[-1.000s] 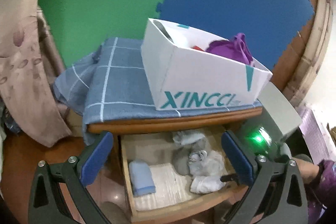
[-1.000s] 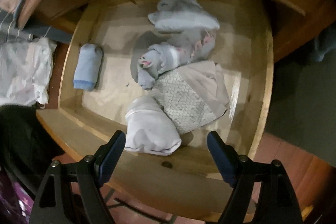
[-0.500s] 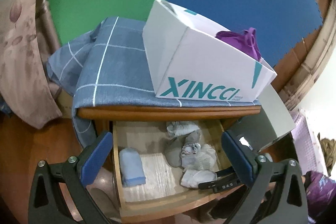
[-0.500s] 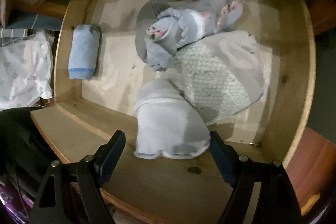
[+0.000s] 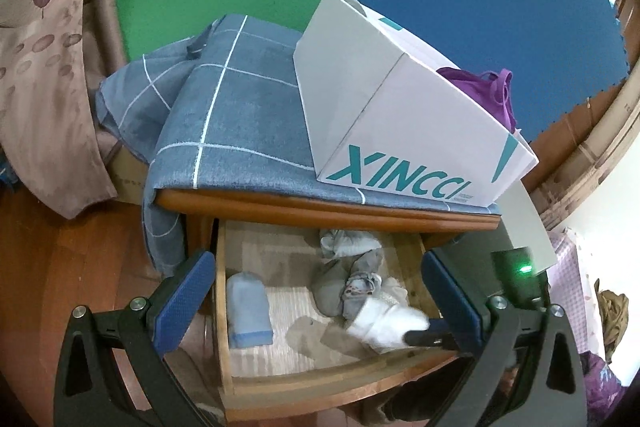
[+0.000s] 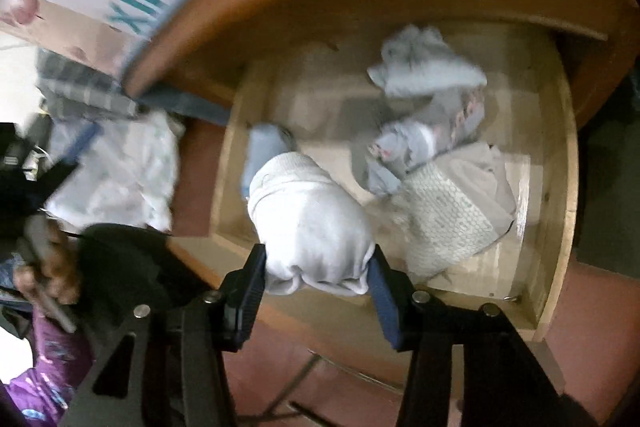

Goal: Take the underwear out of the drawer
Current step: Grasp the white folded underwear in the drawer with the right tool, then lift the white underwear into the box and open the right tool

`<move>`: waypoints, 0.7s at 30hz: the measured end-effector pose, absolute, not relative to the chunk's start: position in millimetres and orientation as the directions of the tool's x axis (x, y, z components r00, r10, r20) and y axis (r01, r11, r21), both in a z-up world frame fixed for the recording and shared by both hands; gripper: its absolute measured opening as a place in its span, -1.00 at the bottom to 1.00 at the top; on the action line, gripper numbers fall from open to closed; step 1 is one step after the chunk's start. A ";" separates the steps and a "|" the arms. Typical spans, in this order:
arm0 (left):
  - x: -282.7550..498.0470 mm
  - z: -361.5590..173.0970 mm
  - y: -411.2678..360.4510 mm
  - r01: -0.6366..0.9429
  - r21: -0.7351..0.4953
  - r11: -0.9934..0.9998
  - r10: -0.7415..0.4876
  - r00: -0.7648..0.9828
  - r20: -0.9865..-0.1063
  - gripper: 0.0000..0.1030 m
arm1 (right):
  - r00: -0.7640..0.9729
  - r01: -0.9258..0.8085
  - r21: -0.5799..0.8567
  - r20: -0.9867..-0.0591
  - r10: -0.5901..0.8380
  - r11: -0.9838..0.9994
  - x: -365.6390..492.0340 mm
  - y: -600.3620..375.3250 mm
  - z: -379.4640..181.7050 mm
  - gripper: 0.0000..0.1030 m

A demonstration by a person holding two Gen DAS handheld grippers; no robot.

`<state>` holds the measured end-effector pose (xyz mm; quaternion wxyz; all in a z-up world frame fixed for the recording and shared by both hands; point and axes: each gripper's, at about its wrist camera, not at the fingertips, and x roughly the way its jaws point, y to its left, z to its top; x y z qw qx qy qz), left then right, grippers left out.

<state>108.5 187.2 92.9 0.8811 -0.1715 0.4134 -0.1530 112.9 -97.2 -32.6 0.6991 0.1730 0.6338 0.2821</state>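
Your right gripper [image 6: 318, 277] holds the white roll [image 6: 308, 223] over the drawer [image 6: 560, 163].
Your left gripper [image 5: 316, 287] is wide apart, holding nothing, facing the box [image 5: 400, 131].

The open drawer [image 5: 320, 383] shows bare liner between the rolled blue cloth [image 5: 248, 307] at its left wall and the grey clothing heap [image 5: 352, 279] crowding its right. The counter's wooden edge [image 5: 320, 211] overhangs the back.
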 end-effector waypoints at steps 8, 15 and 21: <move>109.3 92.2 181.2 0.136 -0.402 0.906 -0.398 0.600 -0.694 0.98 | 0.119 -0.199 0.646 -0.730 0.673 0.737 92.0 -113.5 15.3 -0.03; 109.2 91.5 179.3 0.134 -0.388 0.912 -0.387 0.597 -0.703 0.98 | 0.196 -0.222 0.661 -0.690 0.696 0.717 84.3 -128.2 60.0 -0.03; 110.6 90.1 181.4 0.118 -0.397 0.910 -0.387 0.587 -0.711 0.98 | 0.278 -0.267 0.657 -0.648 0.709 0.705 82.5 -141.3 114.0 -0.03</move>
